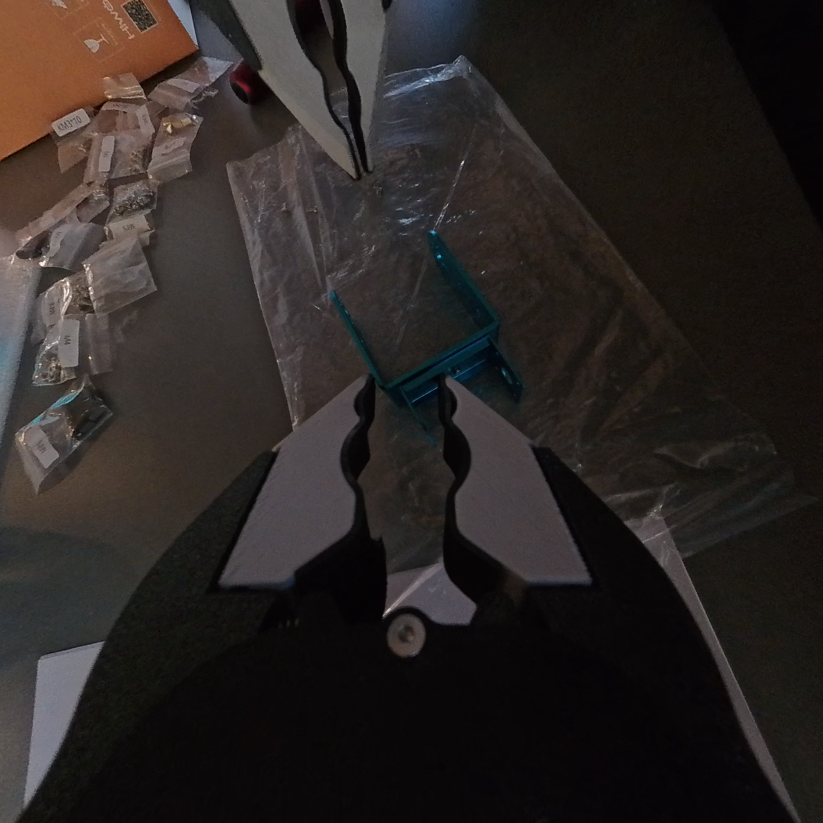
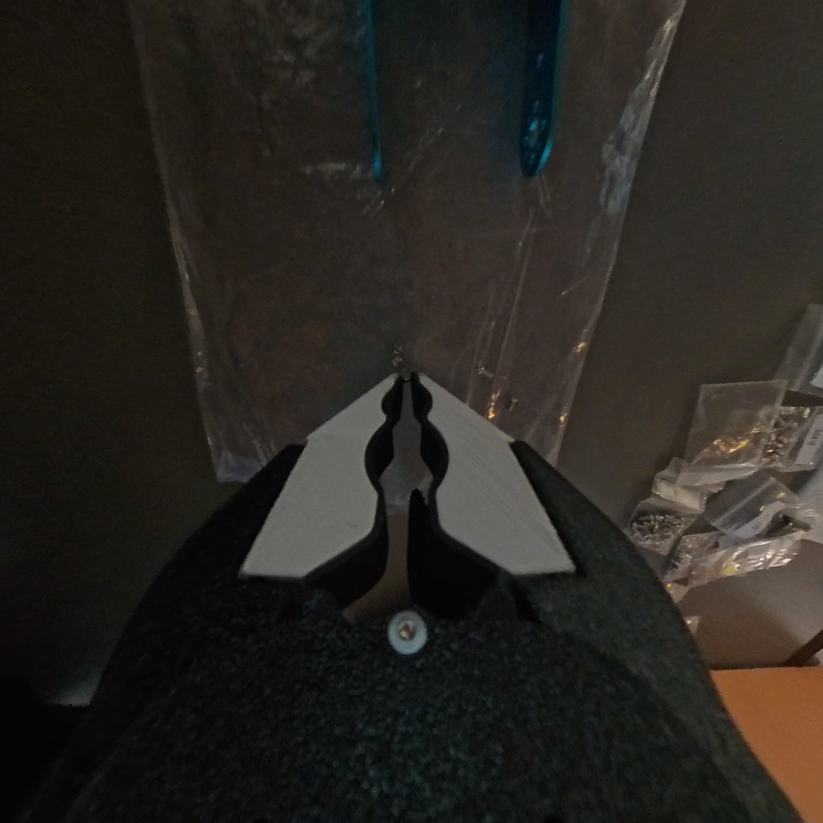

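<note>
My left gripper (image 1: 407, 385) stood with its jaws parted, the tips astride the base of a teal metal bracket (image 1: 438, 332) that lay on a clear plastic bag (image 1: 556, 276) spread over the dark table (image 1: 191, 311); I could not tell whether the pads pressed the metal. My right gripper (image 2: 406, 376) had its jaws drawn almost together, and something small and shiny, perhaps a screw (image 2: 397, 358), sat at the tips, though the dim view left the grip unclear. The bracket's two arms pointed toward it. Small bags of hardware (image 1: 102, 249) lay heaped beside an orange box (image 1: 67, 58), well apart from the bracket.
</note>
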### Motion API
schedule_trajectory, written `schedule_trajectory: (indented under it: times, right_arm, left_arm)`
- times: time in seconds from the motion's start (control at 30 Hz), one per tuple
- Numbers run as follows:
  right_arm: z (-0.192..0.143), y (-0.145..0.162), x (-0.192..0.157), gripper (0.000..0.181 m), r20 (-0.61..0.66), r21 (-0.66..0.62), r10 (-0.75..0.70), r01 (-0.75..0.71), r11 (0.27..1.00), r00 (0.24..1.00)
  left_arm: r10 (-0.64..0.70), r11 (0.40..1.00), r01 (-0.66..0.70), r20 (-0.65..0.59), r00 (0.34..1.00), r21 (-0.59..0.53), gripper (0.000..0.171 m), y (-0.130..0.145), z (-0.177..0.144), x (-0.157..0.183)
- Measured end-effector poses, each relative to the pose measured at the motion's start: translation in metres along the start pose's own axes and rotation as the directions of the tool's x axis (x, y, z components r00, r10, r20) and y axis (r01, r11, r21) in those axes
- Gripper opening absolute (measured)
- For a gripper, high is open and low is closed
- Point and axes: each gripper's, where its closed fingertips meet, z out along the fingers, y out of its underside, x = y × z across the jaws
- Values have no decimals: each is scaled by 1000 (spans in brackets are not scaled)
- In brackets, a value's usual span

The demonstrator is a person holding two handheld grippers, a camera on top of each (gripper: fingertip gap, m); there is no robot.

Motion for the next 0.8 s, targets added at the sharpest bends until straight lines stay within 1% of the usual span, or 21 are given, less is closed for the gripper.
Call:
schedule_trajectory:
  times: [0.1, 0.23, 0.3, 0.37, 0.5, 0.63, 0.73, 0.8]
  right_arm:
    - [-6, -19, 8, 3, -56, 82, -14, 19, 996, 998]
    - [-13, -63, 22, 3, -139, 278, 14, 26, 960, 990]
    - [-12, -85, 19, 3, -103, 382, 36, 6, 924, 994]
    - [-9, -100, 19, 3, -78, 446, 69, -26, 895, 995]
    - [-1, -117, 20, 2, -87, 490, 84, -31, 871, 993]
    - [10, -123, 21, 3, -139, 470, 54, 17, 882, 989]
    - [11, -129, 19, 3, -108, 492, 53, 7, 871, 993]
    - [12, -131, 20, 3, -110, 492, 51, 9, 871, 993]
  left_arm:
    - [-1, 1000, 1, -1, 1000, 0, 27, 0, 0, 0]
    - [-1, 1000, 1, 0, 1000, 0, 27, 0, 0, 0]
    - [0, 1000, 0, 1, 1000, 0, 27, 0, 0, 0]
    - [1, 1000, -1, 1, 1000, 0, 27, 0, 0, 0]
    - [0, 1000, 0, 1, 1000, 0, 27, 0, 0, 0]
    - [0, 1000, 0, 1, 1000, -1, 27, 0, 0, 0]
    - [-2, 1000, 2, 0, 1000, -1, 27, 0, 0, 0]
    - [-2, 1000, 2, 0, 1000, -1, 27, 0, 0, 0]
